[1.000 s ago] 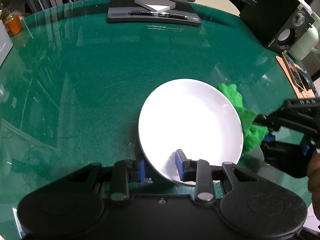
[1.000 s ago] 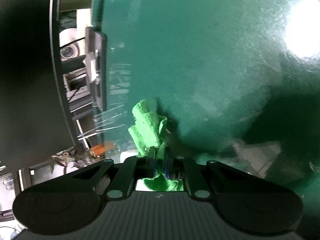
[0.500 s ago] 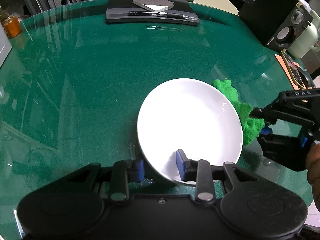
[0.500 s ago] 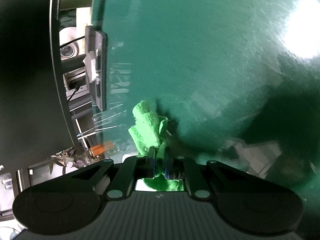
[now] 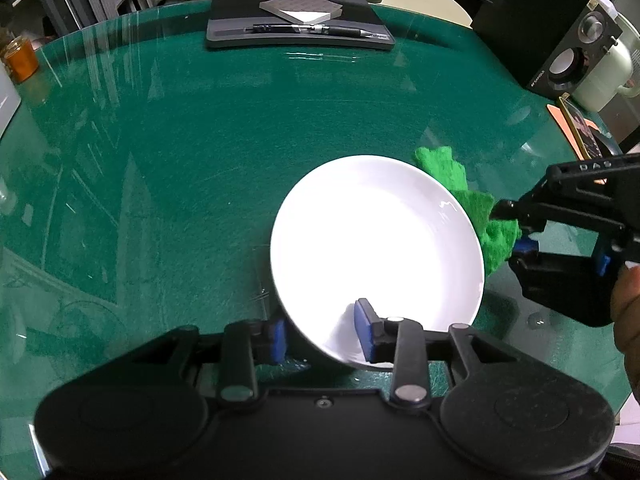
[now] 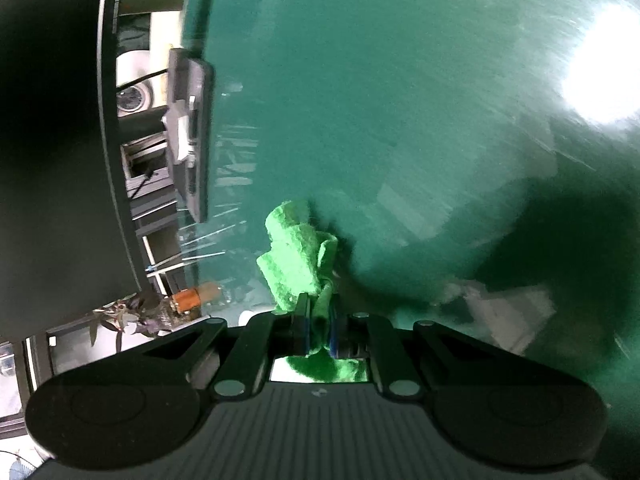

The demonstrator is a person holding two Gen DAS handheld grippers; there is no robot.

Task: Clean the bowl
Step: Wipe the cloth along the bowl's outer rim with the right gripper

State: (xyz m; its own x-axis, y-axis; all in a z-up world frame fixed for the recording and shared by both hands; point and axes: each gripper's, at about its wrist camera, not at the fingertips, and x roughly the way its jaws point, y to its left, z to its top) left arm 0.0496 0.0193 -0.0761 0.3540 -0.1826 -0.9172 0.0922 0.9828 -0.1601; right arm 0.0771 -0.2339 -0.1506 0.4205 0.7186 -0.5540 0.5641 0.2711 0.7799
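Observation:
A white bowl (image 5: 376, 240) sits tilted on the green glass table (image 5: 180, 168). My left gripper (image 5: 320, 336) straddles its near rim, one blue pad inside and one outside. Its jaws are opening, with the rim still between them and the bowl still tipped up. A crumpled green sponge (image 5: 480, 220) lies against the bowl's right rim, outside it. My right gripper (image 5: 508, 230) is shut on it. In the right wrist view the sponge (image 6: 296, 256) sticks out past the right gripper (image 6: 318, 320), just over the table; the bowl is out of frame there.
A black monitor base (image 5: 300, 36) with a pen and a notepad stands at the far edge. A speaker (image 5: 560, 52), a pale mug (image 5: 608, 76) and an orange mat (image 5: 576, 132) crowd the right side. An orange jar (image 5: 20, 60) sits far left. A hand (image 5: 628, 312) holds the right gripper.
The sponge and the right gripper have edged slightly farther along the bowl's right rim. The left pads stand a touch wider apart. The bowl has kept its place.

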